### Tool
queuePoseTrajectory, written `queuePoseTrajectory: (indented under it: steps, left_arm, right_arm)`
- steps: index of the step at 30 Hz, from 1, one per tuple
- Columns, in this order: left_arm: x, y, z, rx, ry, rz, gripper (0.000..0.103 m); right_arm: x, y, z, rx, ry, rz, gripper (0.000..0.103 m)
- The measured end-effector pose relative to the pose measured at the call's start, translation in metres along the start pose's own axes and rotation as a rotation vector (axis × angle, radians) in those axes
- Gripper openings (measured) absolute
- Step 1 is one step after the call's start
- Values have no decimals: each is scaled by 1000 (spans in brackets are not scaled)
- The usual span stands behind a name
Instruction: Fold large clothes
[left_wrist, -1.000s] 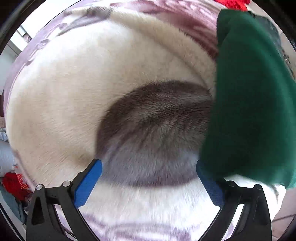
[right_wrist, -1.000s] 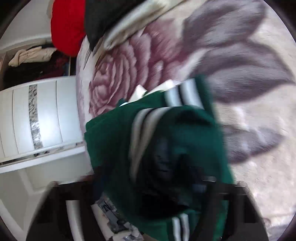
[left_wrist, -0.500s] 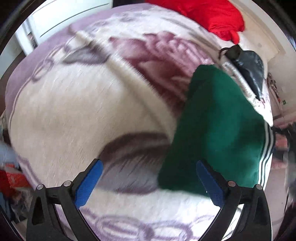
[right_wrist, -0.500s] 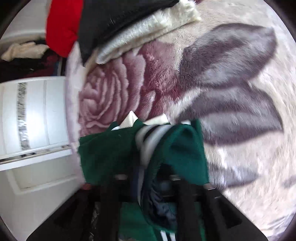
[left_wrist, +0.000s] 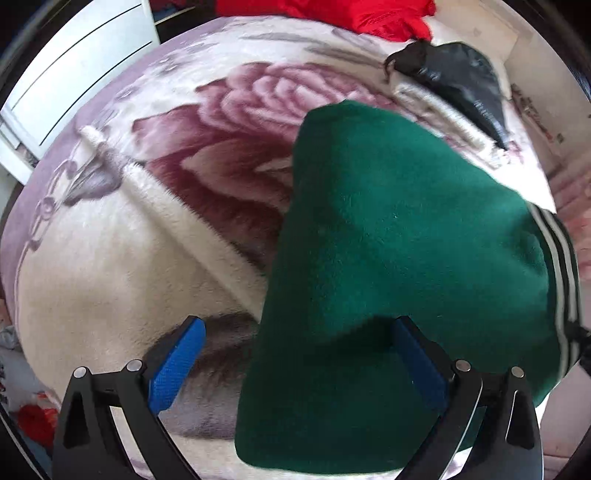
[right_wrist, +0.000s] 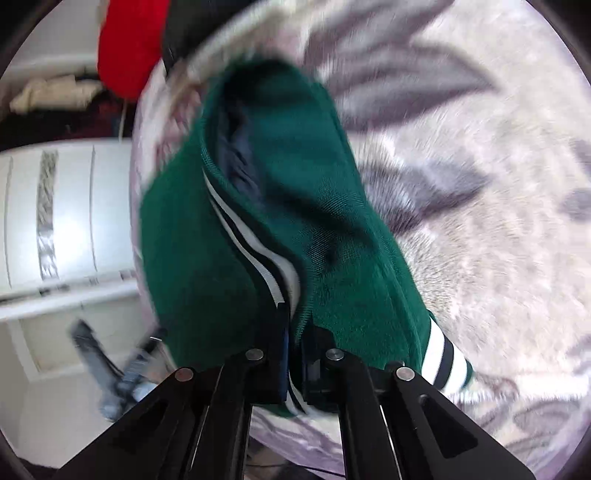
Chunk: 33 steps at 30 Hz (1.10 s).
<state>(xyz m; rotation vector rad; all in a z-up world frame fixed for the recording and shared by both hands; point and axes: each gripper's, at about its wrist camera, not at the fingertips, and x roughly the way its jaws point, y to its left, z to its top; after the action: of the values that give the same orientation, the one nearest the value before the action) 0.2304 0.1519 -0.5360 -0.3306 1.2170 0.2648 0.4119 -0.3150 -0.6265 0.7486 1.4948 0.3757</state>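
A dark green fleece jacket (left_wrist: 388, 258) with black-and-white striped ribbed trim lies folded over on a rose-patterned blanket (left_wrist: 207, 155). My left gripper (left_wrist: 295, 354) is open above it; its blue right pad sits over the green cloth, and its left pad is over the blanket. In the right wrist view my right gripper (right_wrist: 293, 332) is shut on the jacket's (right_wrist: 229, 229) striped hem and holds the cloth up off the blanket (right_wrist: 480, 229). A dark lining shows inside the fold.
A red garment (left_wrist: 332, 14) and a black item (left_wrist: 458, 74) lie at the blanket's far edge. A white cabinet (right_wrist: 55, 214) stands beside the bed. A dark object (right_wrist: 110, 369) shows blurred on the floor below.
My right gripper closed on the striped hem and carried the jacket across the blanket. My left gripper drew back and up, and the green jacket now lies under its right finger.
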Motion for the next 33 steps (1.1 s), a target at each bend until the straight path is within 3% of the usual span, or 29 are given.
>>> queuePoseTrajectory:
  steps: [2, 4, 9, 12, 14, 16, 18, 20, 22, 24, 26, 27, 28, 29, 31, 33]
  left_arm:
    - [-3, -5, 2, 14, -8, -25, 103]
    - [5, -7, 3, 23, 6, -29, 103]
    - [28, -1, -4, 17, 65, -21, 103]
    - [28, 3, -3, 15, 64, -33, 103]
    - [25, 2, 1, 35, 55, -29, 103]
    - [20, 0, 6, 41, 46, -38, 103]
    - [15, 0, 15, 34, 29, -62, 103]
    - [9, -2, 30, 22, 3, -83, 103]
    - [8, -7, 55, 20, -27, -99, 103]
    - [14, -8, 80, 11, -52, -117, 103]
    - [39, -8, 105, -5, -15, -132, 103]
    - [54, -8, 116, -17, 13, -157, 103]
    - [66, -8, 126, -31, 20, -181, 103]
    - [74, -9, 133, -39, 27, -197, 103]
    - [79, -10, 141, -54, 30, -237, 103]
    - [73, -9, 143, -52, 2, -249, 103]
  right_arm:
    - [-30, 7, 0, -8, -57, 8, 2]
    - [-38, 0, 0, -9, -55, -21, 2]
    - [29, -55, -1, 76, 102, -168, 2]
    - [49, -63, 4, 97, 176, -148, 3]
    - [35, -58, 15, 100, 175, -126, 16]
    - [9, -46, 31, 47, 107, -191, 41]
    - [-12, -37, 48, 7, 20, -136, 69]
    - [-14, -27, 69, -37, -24, -73, 80]
    - [3, -18, 95, -106, -19, -43, 82]
    - [34, -11, 117, -124, 22, -21, 82]
    - [59, -10, 131, -106, 56, 53, 82]
    - [67, -10, 136, -89, 47, 95, 64]
    - [66, -8, 139, -69, 21, 130, 38]
    - [65, -4, 143, -55, 9, 152, 3]
    - [40, 7, 140, -60, -109, 184, 3]
    - [30, 9, 144, -57, -174, 121, 2]
